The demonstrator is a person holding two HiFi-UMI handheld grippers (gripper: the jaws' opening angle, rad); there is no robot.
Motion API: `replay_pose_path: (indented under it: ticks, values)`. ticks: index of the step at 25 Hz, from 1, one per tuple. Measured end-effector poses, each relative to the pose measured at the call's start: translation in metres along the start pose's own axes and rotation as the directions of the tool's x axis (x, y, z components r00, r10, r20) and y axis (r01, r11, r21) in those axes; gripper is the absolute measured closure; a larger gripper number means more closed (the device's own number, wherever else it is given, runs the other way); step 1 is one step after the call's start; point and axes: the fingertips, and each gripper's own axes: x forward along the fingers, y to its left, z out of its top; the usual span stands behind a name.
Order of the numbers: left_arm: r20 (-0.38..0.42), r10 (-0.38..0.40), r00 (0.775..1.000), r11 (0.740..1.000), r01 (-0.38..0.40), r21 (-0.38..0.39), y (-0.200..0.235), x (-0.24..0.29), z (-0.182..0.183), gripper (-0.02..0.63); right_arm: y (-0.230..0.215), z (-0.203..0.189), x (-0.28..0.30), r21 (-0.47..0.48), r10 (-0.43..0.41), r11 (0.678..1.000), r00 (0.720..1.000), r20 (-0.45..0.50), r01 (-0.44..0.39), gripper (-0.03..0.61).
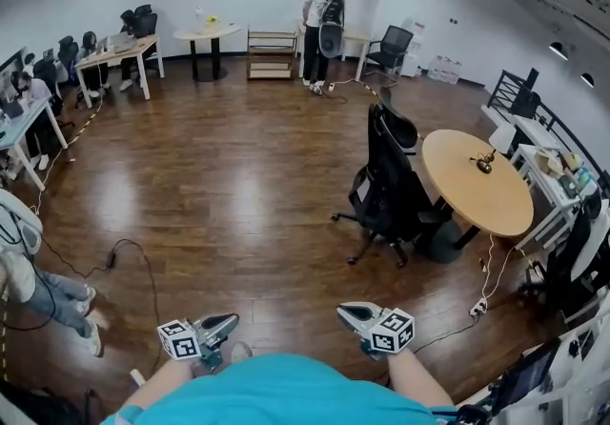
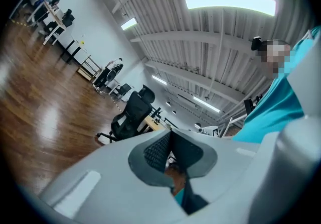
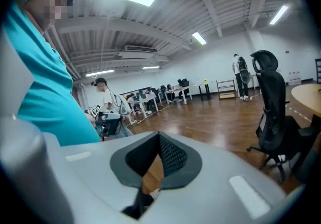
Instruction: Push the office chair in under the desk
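One black office chair (image 1: 386,187) stood on the dark wooden floor (image 1: 229,175), close against the rim of the one round desk (image 1: 467,196), on the side of the desk facing the open room. It had a tall mesh back with a headrest on top, a pale tag on the back and a star base on castors. Its back was turned away from the desk. Whether the seat reached under the wooden top could not be told.

One small dark object (image 1: 484,162) sat on the desk, towards its far edge. On the floor near the desk, on the wearer's side, lay one white power strip (image 1: 479,306) with its lead.

Two tongs were held low, well apart from the desk and just in front of the wearer's teal shirt (image 1: 286,390). The left tongs (image 1: 229,322) had their jaws pressed together with nothing between them. The right tongs (image 1: 345,311) were likewise fully closed and empty. Each carried one cube with square markers.

Far beyond the desk, by the back wall, one person (image 1: 322,18) stood beside a low wooden shelf (image 1: 272,53), with a second black chair (image 1: 391,47) and a round white table (image 1: 207,32) nearby.
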Motion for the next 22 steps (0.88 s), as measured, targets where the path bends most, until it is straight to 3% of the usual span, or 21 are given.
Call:
replay_pose_path:
  ticks: [3, 6, 9, 11, 13, 16, 19, 22]
  values:
    - [-0.010, 0.016, 1.000, 0.997, -0.015, 0.071, -0.048, -0.022, -0.010, 0.505, 0.044, -0.005, -0.019, 0.003, 0.055, 0.998, 0.997, 0.047, -0.056, 0.578]
    - [0.016, -0.019, 1.000, 0.988, 0.017, 0.151, -0.129, -0.038, -0.012, 0.505, 0.099, -0.010, -0.059, 0.004, 0.088, 0.996, 0.994, 0.070, -0.089, 0.578]
    - [0.034, 0.038, 0.999, 0.992, -0.042, 0.116, -0.154, -0.091, -0.029, 0.505, 0.166, -0.009, -0.077, 0.001, 0.113, 0.994, 0.991, 0.078, -0.113, 0.578]
    - [0.042, -0.001, 0.999, 0.989, -0.005, 0.148, -0.193, -0.121, -0.028, 0.505, 0.209, -0.012, -0.084, 0.010, 0.112, 0.994, 0.990, 0.082, -0.113, 0.578]
    - [0.048, -0.032, 0.998, 0.986, 0.024, 0.164, -0.232, -0.158, -0.034, 0.505, 0.254, -0.022, -0.089, 0.052, 0.109, 0.992, 0.990, 0.090, -0.114, 0.578]
    - [0.058, 0.021, 0.998, 0.995, -0.027, 0.099, -0.254, -0.237, -0.060, 0.505, 0.324, -0.046, -0.086, 0.149, 0.119, 0.980, 0.987, 0.110, -0.134, 0.578]
    - [0.068, 0.083, 0.994, 0.994, -0.087, 0.061, -0.271, -0.291, -0.073, 0.505, 0.371, -0.056, -0.085, 0.147, 0.129, 0.979, 0.988, 0.085, -0.140, 0.578]
    - [0.092, 0.105, 0.990, 0.991, -0.111, 0.069, -0.296, -0.313, -0.078, 0.505, 0.398, -0.040, -0.108, 0.126, 0.129, 0.982, 0.986, 0.101, -0.141, 0.578]
